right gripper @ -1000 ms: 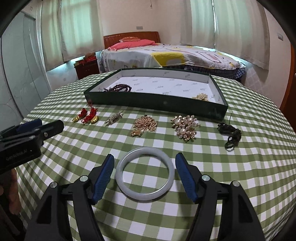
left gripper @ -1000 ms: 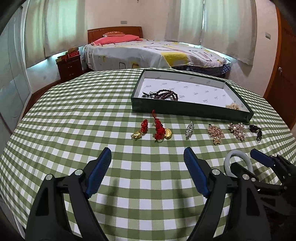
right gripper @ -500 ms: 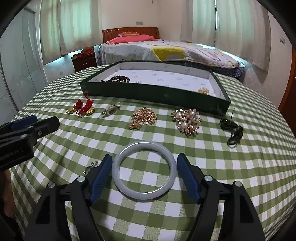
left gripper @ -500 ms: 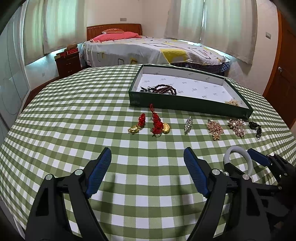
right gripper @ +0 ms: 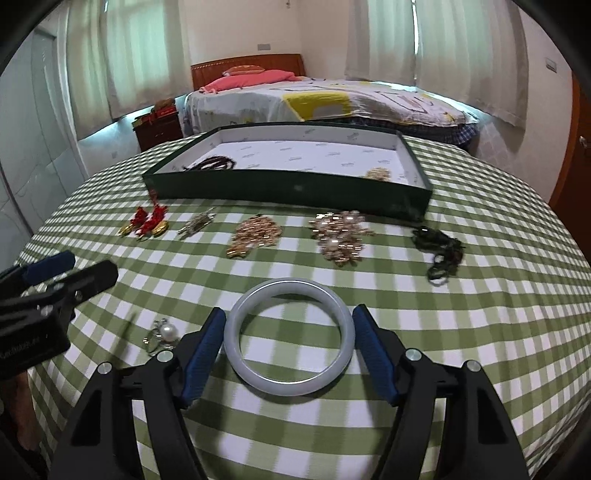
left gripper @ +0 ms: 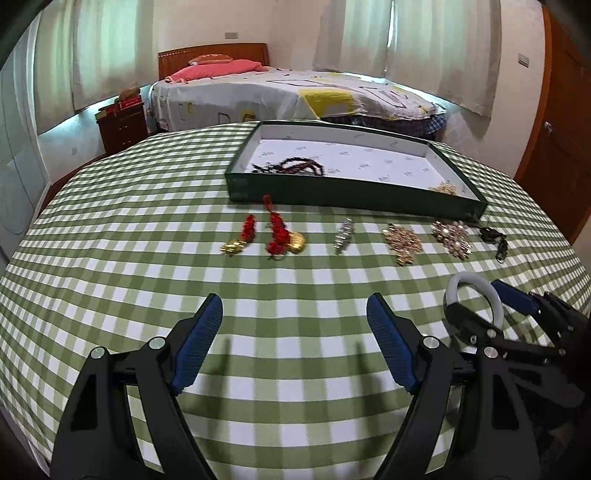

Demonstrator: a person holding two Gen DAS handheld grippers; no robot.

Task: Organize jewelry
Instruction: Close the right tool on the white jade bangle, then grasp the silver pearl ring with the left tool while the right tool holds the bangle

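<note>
A bed (left gripper: 295, 92) with a wooden headboard (left gripper: 212, 59) and pink pillows (left gripper: 218, 68) stands against the cream wall (left gripper: 291, 22), a dark wooden nightstand (left gripper: 123, 123) beside it. Pale curtains (left gripper: 436, 40) cover bright windows, and a wooden door (left gripper: 559, 125) stands at the right. The worktop (left gripper: 129, 240) wears a green-and-white checked cloth

tabletop (right gripper: 480, 332): green-white check | tray (right gripper: 288, 190): dark green, white lining | bangle (right gripper: 289, 334): pale grey-white | tassels (left gripper: 275, 230): red, gold | tongs (right gripper: 289, 349) pads: blue
</note>
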